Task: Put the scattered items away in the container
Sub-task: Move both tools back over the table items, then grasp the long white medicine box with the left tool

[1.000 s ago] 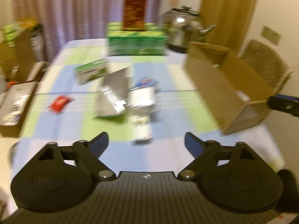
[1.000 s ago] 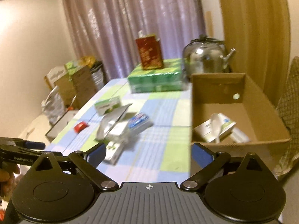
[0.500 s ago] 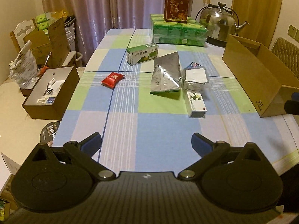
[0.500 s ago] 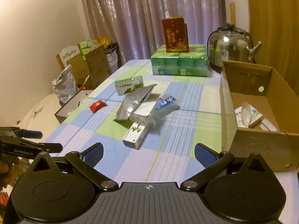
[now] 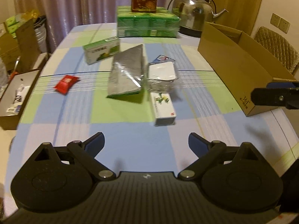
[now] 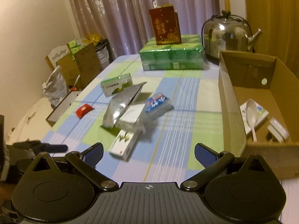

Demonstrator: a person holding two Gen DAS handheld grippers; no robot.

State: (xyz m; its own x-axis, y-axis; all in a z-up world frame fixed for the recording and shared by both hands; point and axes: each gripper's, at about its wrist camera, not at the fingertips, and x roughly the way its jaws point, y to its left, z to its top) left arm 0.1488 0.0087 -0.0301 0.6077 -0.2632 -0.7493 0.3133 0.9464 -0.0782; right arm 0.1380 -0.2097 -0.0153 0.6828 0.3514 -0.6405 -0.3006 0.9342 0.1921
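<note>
Scattered on the checked tablecloth are a silver foil pouch [image 5: 127, 74] [image 6: 121, 105], a white box with green print [image 5: 163, 108] [image 6: 124, 142], a clear-wrapped white pack [image 5: 162, 73], a blue-labelled pack [image 6: 157, 104], a green carton [image 5: 101, 50] [image 6: 116, 84] and a red sachet [image 5: 65, 84] [image 6: 84, 110]. The open cardboard box [image 5: 241, 65] [image 6: 231, 112] stands at the right and holds a white spoon [image 6: 251, 112] and small packs. My left gripper [image 5: 146, 143] is open and empty above the near table edge. My right gripper [image 6: 148, 152] is open and empty, near the white box.
A stack of green packs [image 5: 147, 24] with a dark red box [image 6: 165, 28] on top and a steel kettle [image 5: 194, 13] stand at the far end. A chair [image 5: 278, 48] is behind the cardboard box. Boxes and bags crowd the floor at the left [image 5: 16, 93].
Both grippers have moved forward towards the table, so the scattered items look nearer. Both stay open and empty. Nothing on the table has moved.
</note>
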